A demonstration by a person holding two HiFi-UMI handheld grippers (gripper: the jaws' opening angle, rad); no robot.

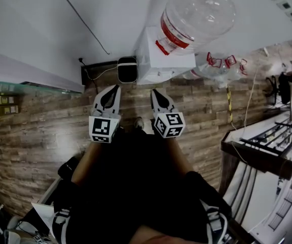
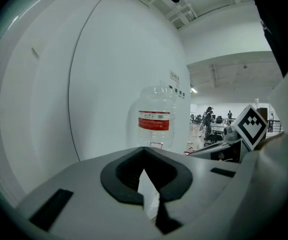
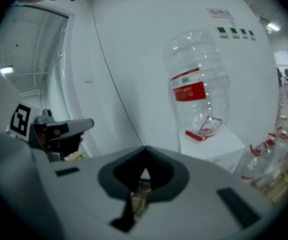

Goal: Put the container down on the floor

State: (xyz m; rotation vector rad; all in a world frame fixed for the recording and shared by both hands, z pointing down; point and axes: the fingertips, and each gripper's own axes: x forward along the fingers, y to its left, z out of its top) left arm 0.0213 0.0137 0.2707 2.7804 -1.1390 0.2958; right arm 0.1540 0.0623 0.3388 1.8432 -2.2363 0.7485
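**Clear plastic container on the white cabinet, both tongs closed and empty**

- Container (image 1: 196, 11): large clear jug with a red label band. It sits on top of a white cabinet (image 1: 163, 60) that stands against the wall (image 1: 44, 19). It is off the floor (image 1: 49, 131). A red part shows at its lower end, where it meets the cabinet top.
- Left tongs (image 1: 115, 87): jaws together with nothing between them. The left gripper view shows the tips meeting, with only a thin sliver of wall visible through the notch behind them. They point toward the wall, left of the cabinet and apart from it.
- Right tongs (image 1: 154, 91): jaws together with nothing held. The right gripper view shows only floor through the notch. The tip points at the base of the cabinet and touches nothing.
- Both tongs are held side by side in front of the person, marker cubes toward the body and bare forearms behind them.
- Neither tong touches the container, which is well above and ahead of both.
- Floor: wood-look planks. A small black bin (image 1: 127, 69) stands just left of the cabinet base. A cluster of empty clear bottles (image 1: 222, 62) with red handles lies just right of it.
- A thin dark cable (image 1: 82, 19) runs diagonally down the wall toward the bin.
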